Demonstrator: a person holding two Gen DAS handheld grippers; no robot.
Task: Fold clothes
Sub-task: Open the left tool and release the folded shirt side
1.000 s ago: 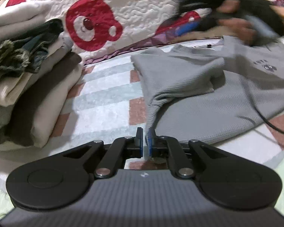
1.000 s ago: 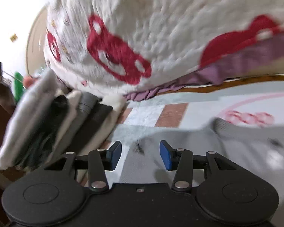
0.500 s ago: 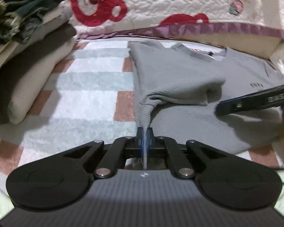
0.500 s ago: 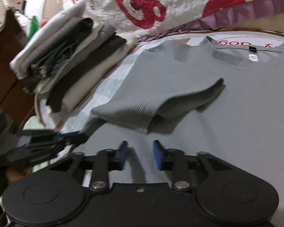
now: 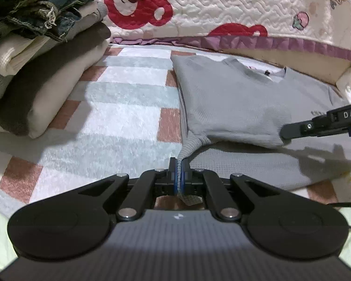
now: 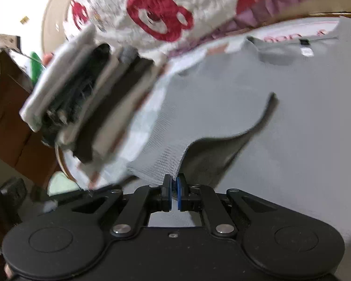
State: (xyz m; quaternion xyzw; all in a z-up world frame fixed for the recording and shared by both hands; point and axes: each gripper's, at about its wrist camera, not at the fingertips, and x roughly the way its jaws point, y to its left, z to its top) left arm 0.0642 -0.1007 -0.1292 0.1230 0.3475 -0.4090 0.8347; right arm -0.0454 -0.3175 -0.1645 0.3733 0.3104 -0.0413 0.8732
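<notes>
Sweater (image 5: 231,103) sleeve — both grippers clamped

On my right gripper (image 5: 283,133), reaching in from the side of the left wrist view, white letters read "DAS" before the frame edge cuts them off. Up on the quilt (image 5: 245,7) behind, brown script starts with something like "Koa", and the rest runs out of view, so I can't finish the word. The grey sweater (image 5: 234,98) carries a small dark chest print near my right gripper, too small and half hidden to read. In the right wrist view, its white neck tag (image 6: 306,52) is blurred, nothing legible. Pink lettering on the mat (image 6: 280,38) beyond the collar looks like rounded characters, unreadable.
</notes>
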